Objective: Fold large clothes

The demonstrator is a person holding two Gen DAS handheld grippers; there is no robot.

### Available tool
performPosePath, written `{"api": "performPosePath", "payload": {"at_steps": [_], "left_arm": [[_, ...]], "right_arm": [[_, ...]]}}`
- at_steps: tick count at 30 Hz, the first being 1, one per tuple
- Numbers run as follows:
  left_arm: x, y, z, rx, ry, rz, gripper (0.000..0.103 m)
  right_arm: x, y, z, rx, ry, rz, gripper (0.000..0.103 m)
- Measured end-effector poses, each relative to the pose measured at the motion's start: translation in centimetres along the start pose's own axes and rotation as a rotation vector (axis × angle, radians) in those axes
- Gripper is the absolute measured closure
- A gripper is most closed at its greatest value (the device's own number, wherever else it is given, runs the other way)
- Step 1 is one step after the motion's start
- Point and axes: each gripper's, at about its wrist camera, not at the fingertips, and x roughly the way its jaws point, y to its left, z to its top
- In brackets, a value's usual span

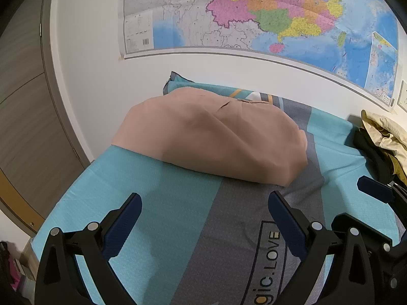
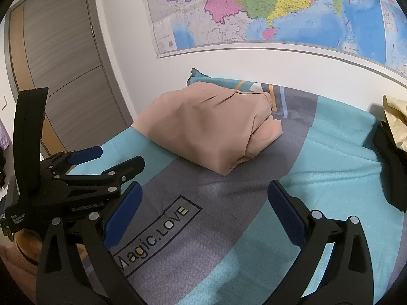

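**Both claws empty above the bed, pink garment lying folded**

The left claw hangs with its blue-padded fingers spread wide and nothing between them, low over the teal-and-grey bedsheet. The right claw is likewise spread and empty, just beside it, over the sheet's printed lettering. Ahead of both, well apart from the fingertips, the pink garment lies on the bed as a compact, layered bundle, its stacked edges showing on its right side in the right wrist view.

Judging by that shape, this piece looks done or nearly so, with both claws clear of it. The next move probably calls for reaching right to the heap of unfolded clothes, beige over black, at the bed's edge, and dragging one piece onto open sheet.

Nothing blocks that reach. The bundle sits close to the wall beneath the map, so the middle of the bed is free for spreading.
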Motion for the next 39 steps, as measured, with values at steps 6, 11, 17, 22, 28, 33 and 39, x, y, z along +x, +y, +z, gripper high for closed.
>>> {"api": "performPosePath", "payload": {"at_steps": [6, 11, 17, 22, 28, 33, 39], "left_arm": [[0.01, 0.0, 0.06, 0.0, 0.0, 0.0, 0.007], [0.03, -0.03, 0.05, 0.002, 0.002, 0.0, 0.007], [0.15, -0.05, 0.03, 0.0, 0.007, -0.001, 0.007], [0.23, -0.11, 0.03, 0.0, 0.009, 0.001, 0.007], [0.33, -0.04, 0.07, -0.003, 0.011, 0.001, 0.007], [0.38, -0.03, 0.09, -0.002, 0.012, -0.001, 0.007], [0.4, -0.01, 0.1, -0.003, 0.013, 0.001, 0.007]], "right_arm": [[-0.03, -0.02, 0.01, 0.0, 0.001, 0.002, 0.006], [0.0, -0.04, 0.05, 0.001, 0.001, 0.001, 0.006], [0.01, 0.08, 0.07, 0.0, -0.001, 0.002, 0.006], [0.09, 0.03, 0.15, -0.001, -0.003, 0.001, 0.006], [0.06, 0.15, 0.13, 0.003, -0.002, -0.002, 0.006], [0.06, 0.17, 0.11, 0.002, -0.004, -0.006, 0.006], [0.14, 0.22, 0.06, 0.008, -0.004, -0.003, 0.006]]}}
